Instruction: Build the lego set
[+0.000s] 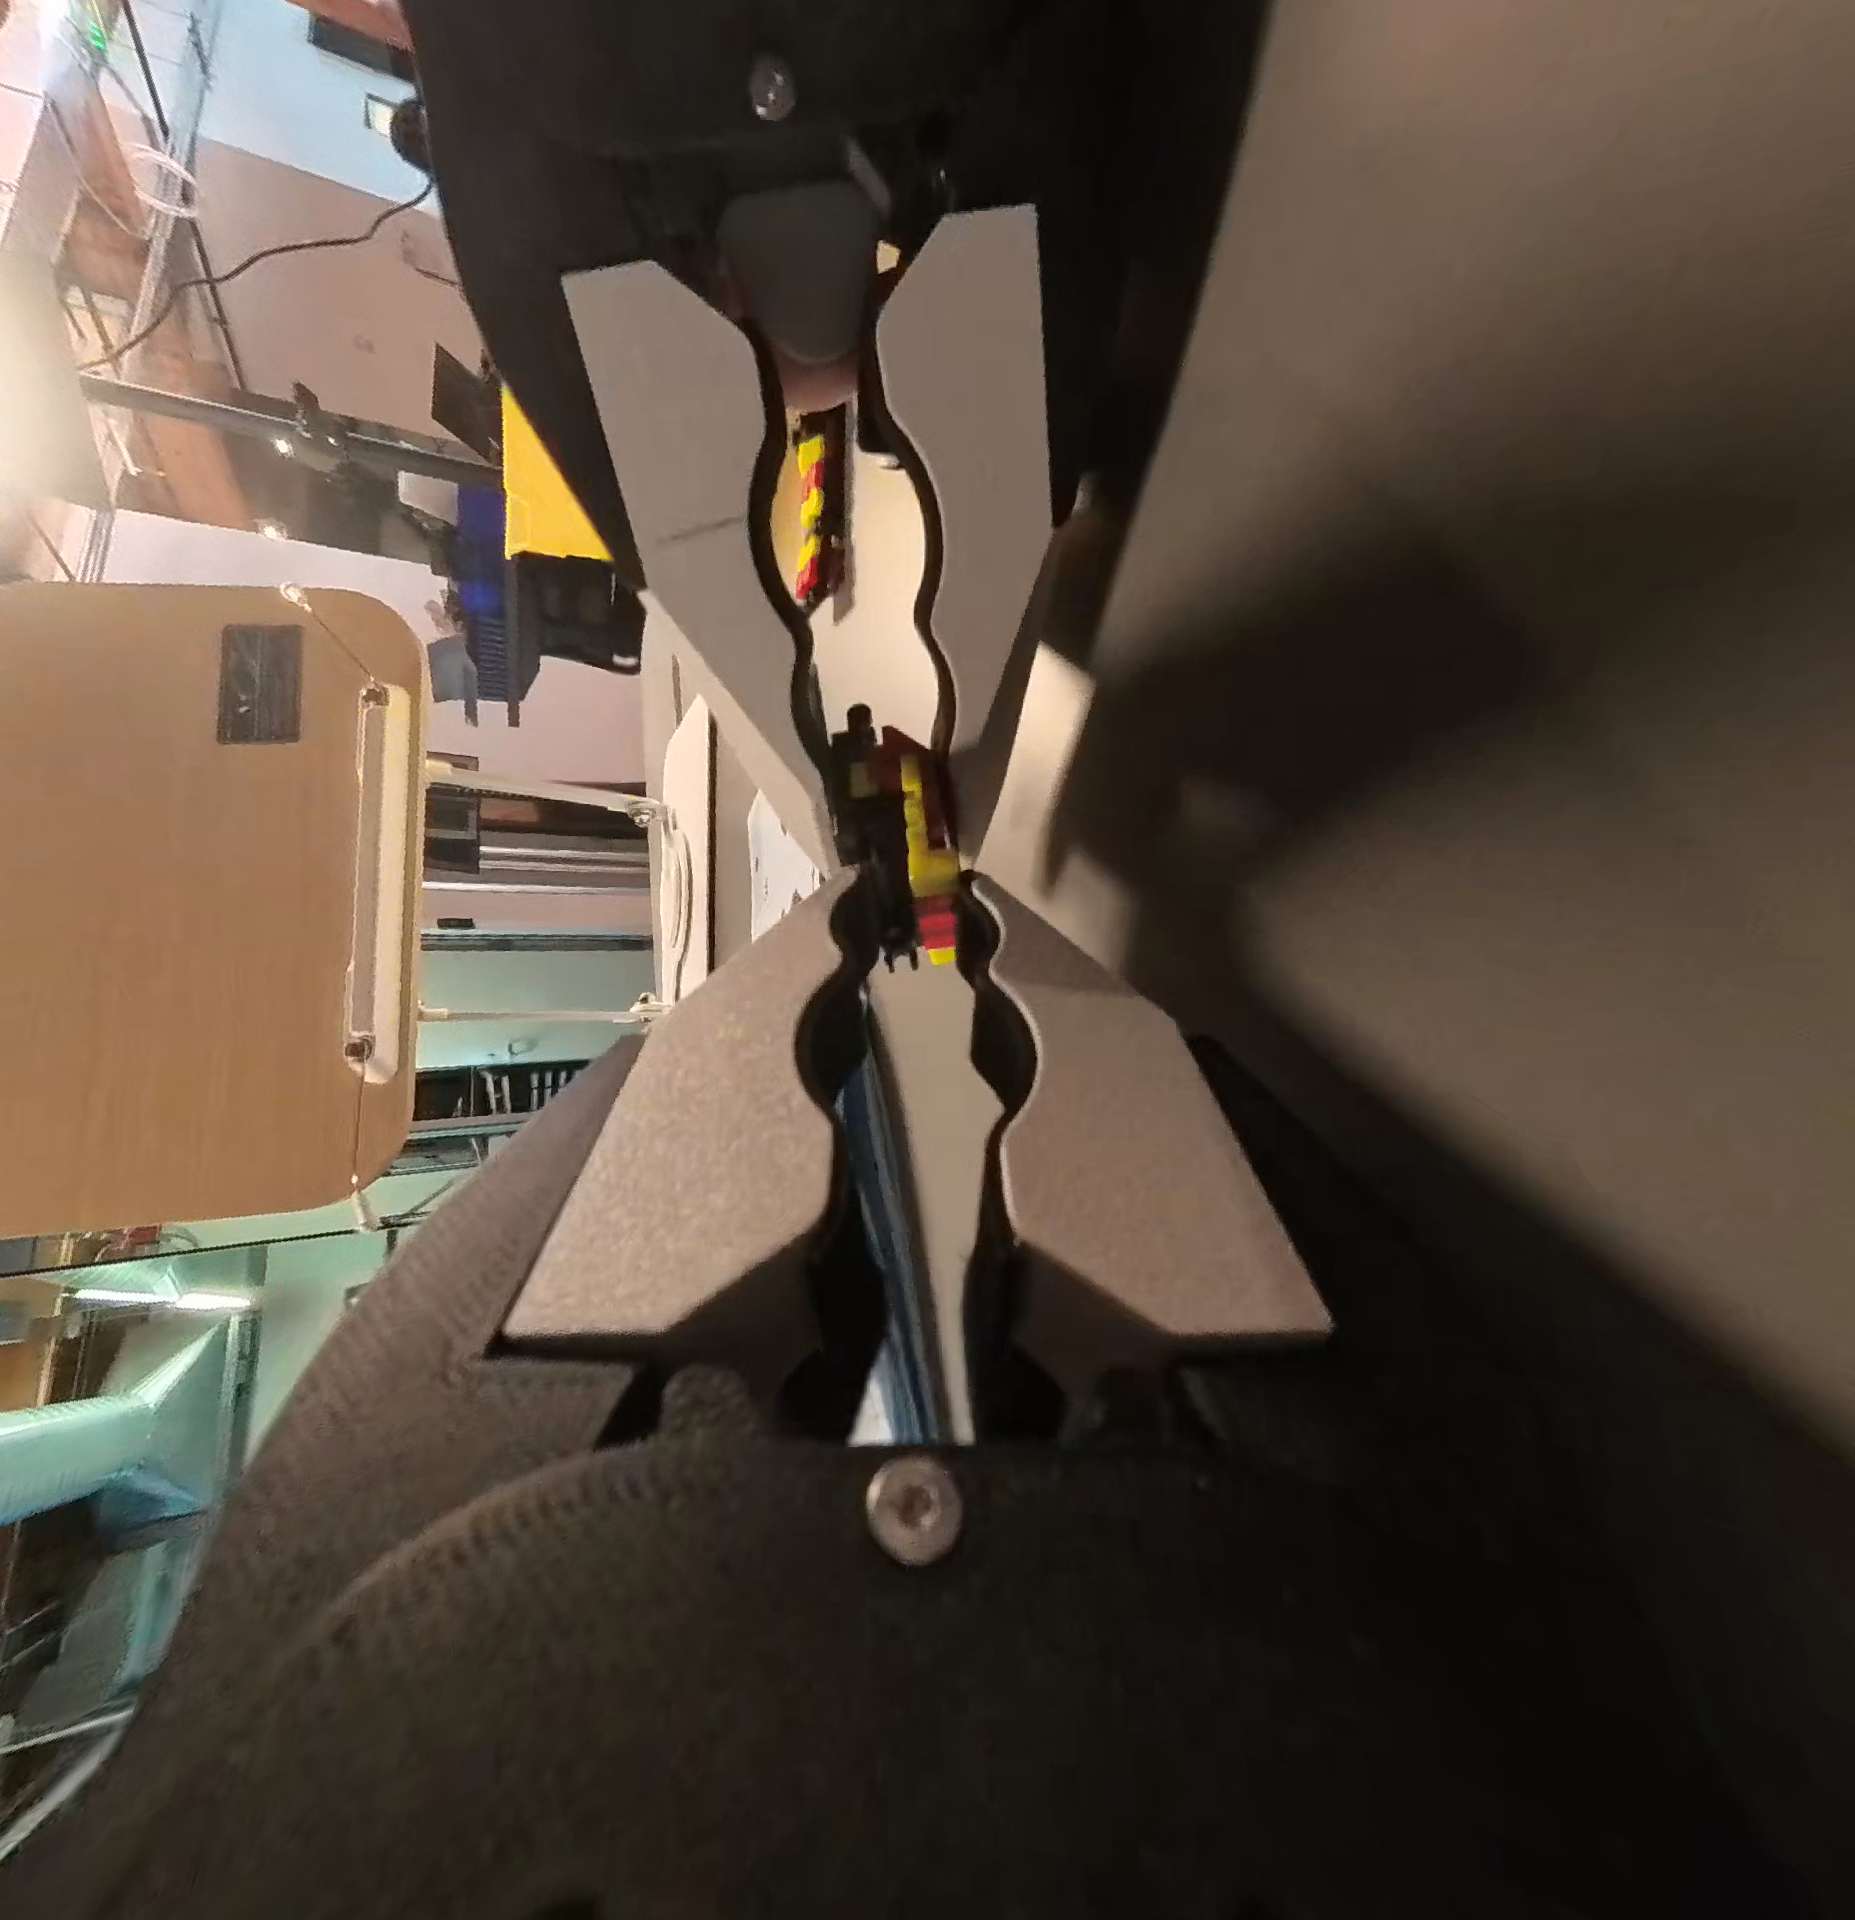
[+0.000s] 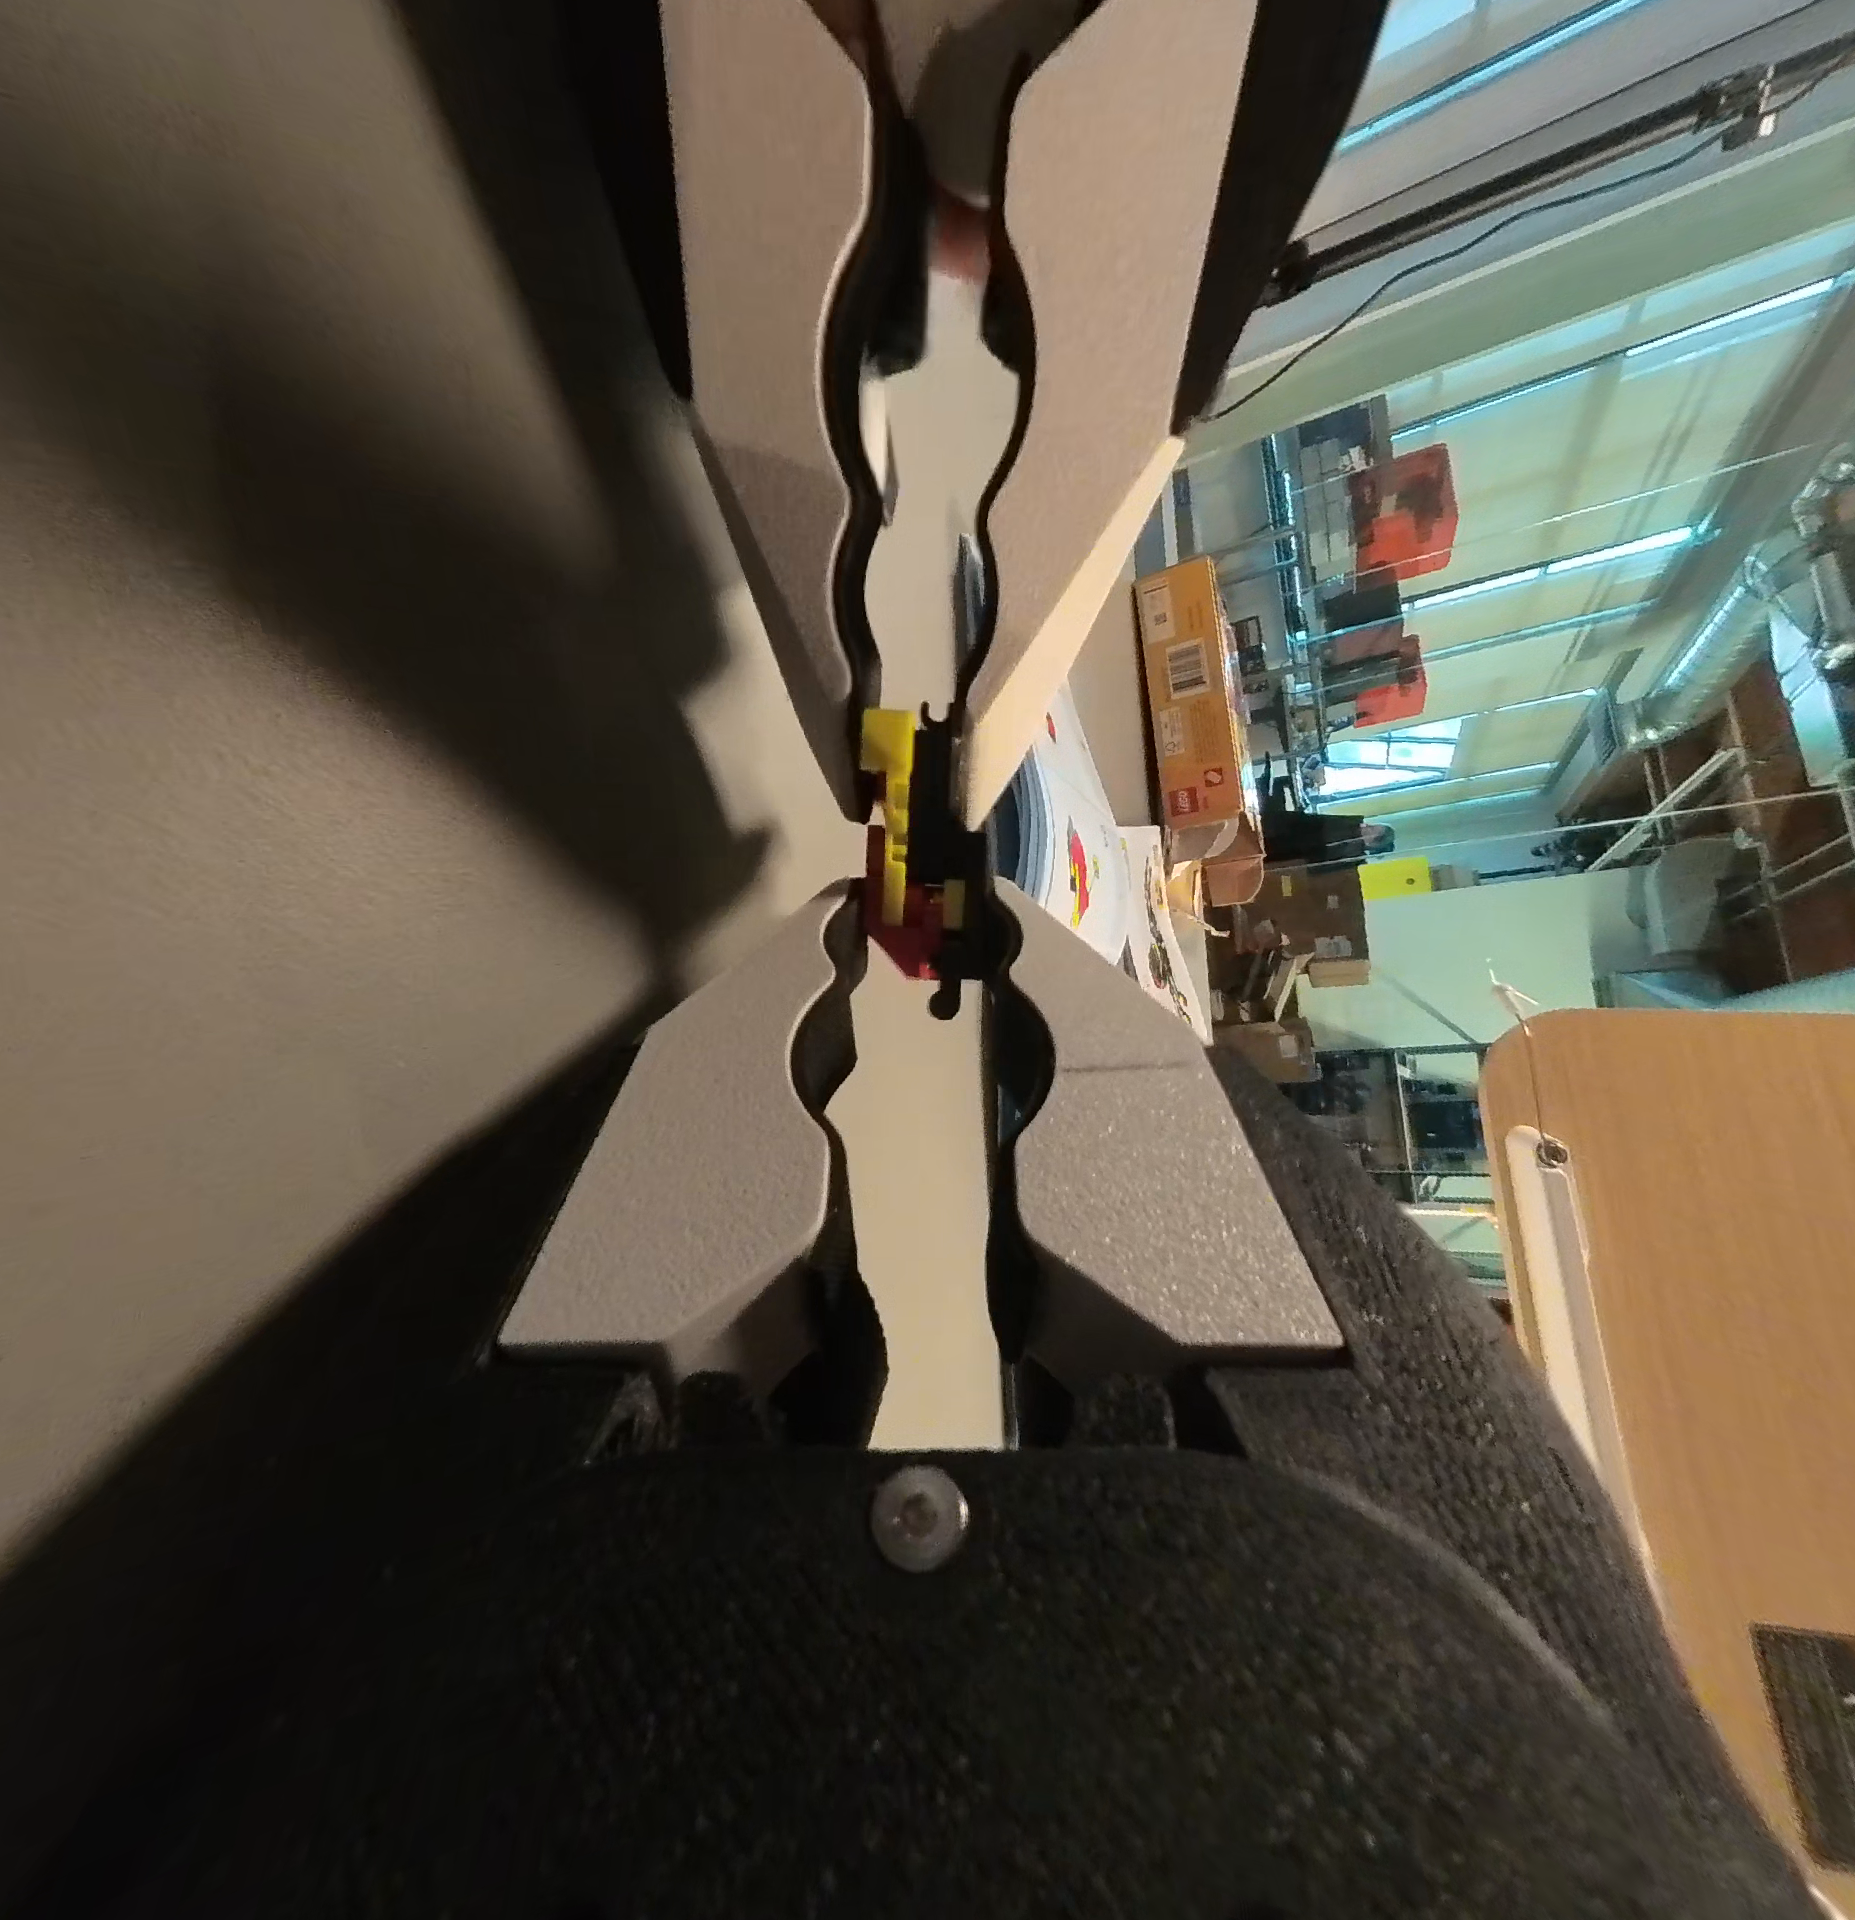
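Left tool [image 1: 907, 899] and right tool [image 2: 918, 888] tip to tip, both clamping lego assembly [image 1: 907, 831]

A light wooden panel [image 2: 1692, 1351] with a white handle [image 2: 1557, 1278] is seen at the lower right. Above it, red crates [image 2: 1406, 509] are stacked on metal shelving. Left of the crates, a white table [image 2: 227, 831] is shown.

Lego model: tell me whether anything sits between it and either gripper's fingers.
Nothing visible does. Both grippers pinch the lego model directly: the left gripper from one end, the right gripper from the other.
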`<state>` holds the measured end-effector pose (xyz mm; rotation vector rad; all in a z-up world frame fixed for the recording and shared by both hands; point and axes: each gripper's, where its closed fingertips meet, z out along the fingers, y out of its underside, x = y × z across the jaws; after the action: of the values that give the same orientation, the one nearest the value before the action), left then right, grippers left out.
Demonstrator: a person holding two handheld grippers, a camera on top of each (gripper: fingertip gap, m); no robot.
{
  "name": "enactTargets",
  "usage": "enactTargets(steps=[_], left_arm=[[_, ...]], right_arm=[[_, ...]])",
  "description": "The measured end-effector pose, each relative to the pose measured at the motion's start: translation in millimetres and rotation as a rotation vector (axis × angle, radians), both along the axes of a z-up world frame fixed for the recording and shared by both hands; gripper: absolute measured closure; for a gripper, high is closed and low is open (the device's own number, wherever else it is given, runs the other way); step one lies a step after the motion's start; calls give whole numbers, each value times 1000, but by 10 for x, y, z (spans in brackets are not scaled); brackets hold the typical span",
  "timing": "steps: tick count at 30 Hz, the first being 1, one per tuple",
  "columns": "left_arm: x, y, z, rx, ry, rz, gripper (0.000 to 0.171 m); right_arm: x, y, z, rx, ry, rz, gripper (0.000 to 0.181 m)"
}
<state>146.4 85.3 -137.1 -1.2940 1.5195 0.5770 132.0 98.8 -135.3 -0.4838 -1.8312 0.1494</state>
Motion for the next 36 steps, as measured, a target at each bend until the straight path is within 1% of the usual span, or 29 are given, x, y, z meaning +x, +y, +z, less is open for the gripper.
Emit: enactTargets(steps=[2, 3, 4, 5, 6, 8, 12, 18, 25, 27, 31, 32, 33, 36], left_arm=[[8, 0, 26, -17, -89, -8, 157], [3, -13, 33, -47, -129, -10, 154], [-16, -18, 39, -87, -168, -3, 140], [-38, -19, 59, -119, -208, 3, 132], [-55, -26, 85, -139, -244, -2, 129], [-70, -45, 123, -162, -282, -25, 128], [-56, -53, 85, -157, -235, -45, 136], [-18, -48, 10, -114, -145, -59, 157], [-25, -30, -3, -102, -66, -21, 158], [-24, -29, -17, -100, -63, -16, 158], [-20, -19, -24, -29, -47, -36, 157], [-18, -18, -40, -30, -50, -33, 155], [-17, -26, -71, -53, -55, -29, 145], [-33, -32, -62, -133, -154, 1, 135]], right_arm=[[-2, -1, 22, -29, 9, 3, 162], [0, 0, 30, -36, 12, 3, 162], [3, 6, 29, -37, 12, 2, 162], [6, 3, 26, -40, 11, 5, 162], [7, -3, 28, -45, 11, 9, 162], [5, -10, 27, -54, 10, 13, 162], [8, -23, 26, -70, 8, 23, 162], [9, -51, 24, -65, 7, 36, 162], [11, -48, 8, -47, -2, 36, 162], [9, -47, 0, -43, -7, 34, 162], [10, -48, 0, -25, -6, 35, 162], [9, -51, 9, -17, -1, 37, 162], [9, -55, 32, -7, 12, 39, 163], [21, -37, 65, 31, 32, 35, 162]])
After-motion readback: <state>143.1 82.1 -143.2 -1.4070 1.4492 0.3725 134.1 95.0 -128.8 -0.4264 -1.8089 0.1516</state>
